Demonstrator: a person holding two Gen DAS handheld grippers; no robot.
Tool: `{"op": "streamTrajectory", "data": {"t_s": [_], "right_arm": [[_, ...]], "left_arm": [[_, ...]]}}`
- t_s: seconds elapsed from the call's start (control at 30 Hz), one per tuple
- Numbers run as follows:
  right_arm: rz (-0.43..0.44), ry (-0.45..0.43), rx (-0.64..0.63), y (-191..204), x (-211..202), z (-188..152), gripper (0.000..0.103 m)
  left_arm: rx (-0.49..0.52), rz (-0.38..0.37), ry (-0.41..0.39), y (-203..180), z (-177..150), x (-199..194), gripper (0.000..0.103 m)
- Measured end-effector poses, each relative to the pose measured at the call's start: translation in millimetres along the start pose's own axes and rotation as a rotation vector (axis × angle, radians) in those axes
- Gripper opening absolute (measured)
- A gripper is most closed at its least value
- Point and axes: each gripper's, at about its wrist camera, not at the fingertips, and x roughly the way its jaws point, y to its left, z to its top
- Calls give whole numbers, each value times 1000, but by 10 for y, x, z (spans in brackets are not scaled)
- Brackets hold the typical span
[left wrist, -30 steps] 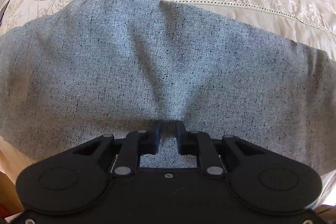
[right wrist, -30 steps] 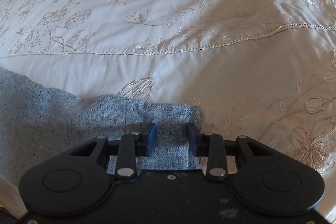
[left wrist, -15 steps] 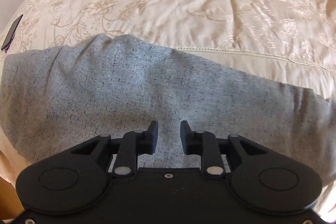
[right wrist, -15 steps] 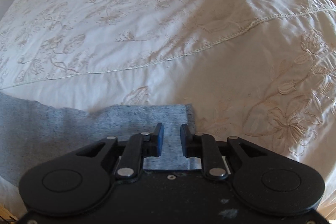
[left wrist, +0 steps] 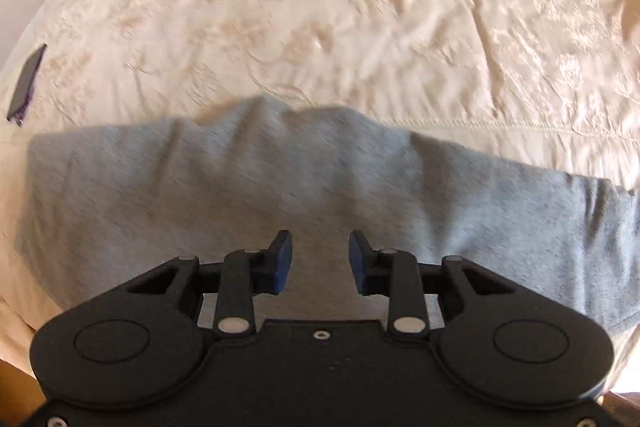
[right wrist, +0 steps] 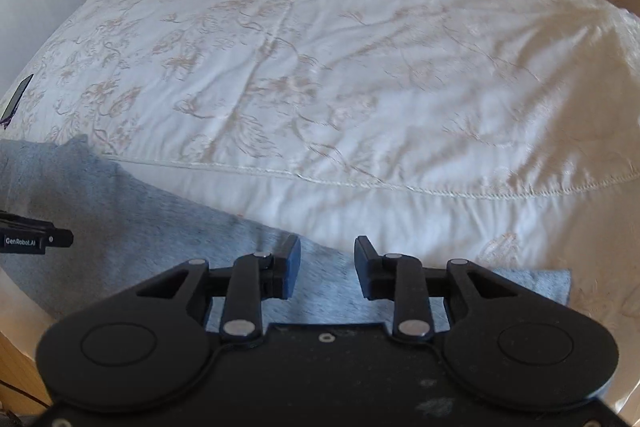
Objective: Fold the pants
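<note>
Left wrist view: we find the left tool (left wrist: 320,259) poised above the pants (left wrist: 248,195), its jaws partly apart and opening, with nothing pinched between the pads; grey cloth shows below the gap only. The pants lie as a long grey band across the near edge of the bed (left wrist: 360,27), rumpled along the far edge, with soft ridges near the middle. A dark phone (left wrist: 26,83) rests on the cover at far left, well apart from the garment. The picture is blurred, so we cannot read seams or a waistband.

Right wrist view: the right tool (right wrist: 327,267) likewise stands partly apart and opening, holding nothing. Beneath it lies the narrower end of the pants (right wrist: 140,219), finishing in a squared corner at lower right. The left tool's side shows at the left edge, over the garment. Bedside items sit far off at the head of the bed.

Handling, in our judgement: the cloth looks like a soft, light knit that drapes, sags and wrinkles when lifted, and is neither slippery nor fragile. We would take hold at the corners or along an edge at both ends, pinching all layers together, so that the fold stays aligned.
</note>
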Motion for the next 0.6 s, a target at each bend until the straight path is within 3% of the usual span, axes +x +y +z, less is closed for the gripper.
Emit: {"op": "streamTrajectory", "data": {"t_s": [0.1,0.27,0.37,0.43,0.6], "right_arm": [[14,-65,-23,551,0,173,33],[115,-17,-25,1305,217,535,33],[145,4,-48,1716,371,719,33],[189,19,-63,1928,501,824,33],[247,11,-41,2237,834,989,33]], "left_arm": [[0,20,-46,412,216,44,40],[-80,23,-22,1041,428,381,40],[-114,7,50,1335,291,650,40],[-114,-22,165,1457,82,927,40],[-46,-70,128,1480,-194,957,40]]}}
